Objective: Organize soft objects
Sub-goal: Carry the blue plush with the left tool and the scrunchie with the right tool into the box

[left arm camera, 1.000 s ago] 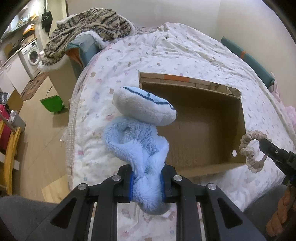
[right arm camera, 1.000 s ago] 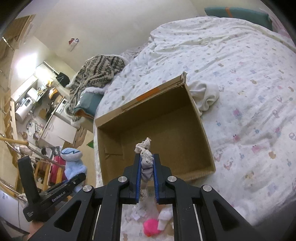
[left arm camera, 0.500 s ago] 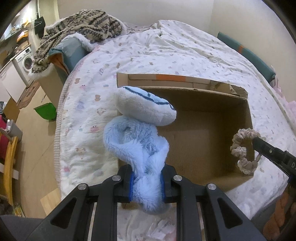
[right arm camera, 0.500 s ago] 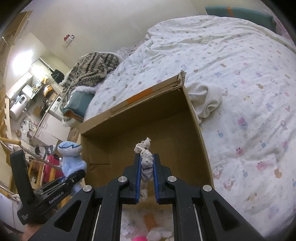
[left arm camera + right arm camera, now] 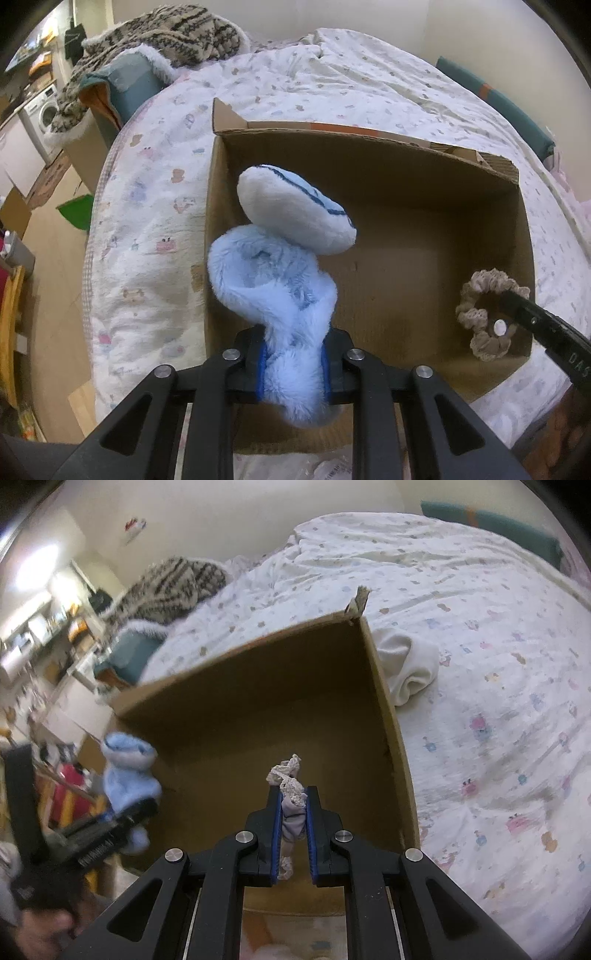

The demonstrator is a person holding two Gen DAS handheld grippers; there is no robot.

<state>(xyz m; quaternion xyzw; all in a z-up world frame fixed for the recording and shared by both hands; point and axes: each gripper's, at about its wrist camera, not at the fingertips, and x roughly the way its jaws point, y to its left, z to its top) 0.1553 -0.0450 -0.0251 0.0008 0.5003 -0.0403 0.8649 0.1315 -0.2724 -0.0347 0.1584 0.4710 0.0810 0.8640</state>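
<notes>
A blue plush toy point(image 5: 273, 295) and a scrunchie point(image 5: 485, 314) are pinched in closed jaws over the cardboard box point(image 5: 369, 155), presumably for dropping inside.

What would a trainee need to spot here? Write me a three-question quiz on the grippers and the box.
1. True or false: the left gripper is shut on a blue plush toy.
2. What does the right gripper hold? A) beige scrunchie B) white cloth C) nothing
3. Is anything lying in the cardboard box already?

Key: 1. True. 2. A, the scrunchie. 3. No, the floor in view is bare; the white cloth lies outside, against its wall.
</notes>
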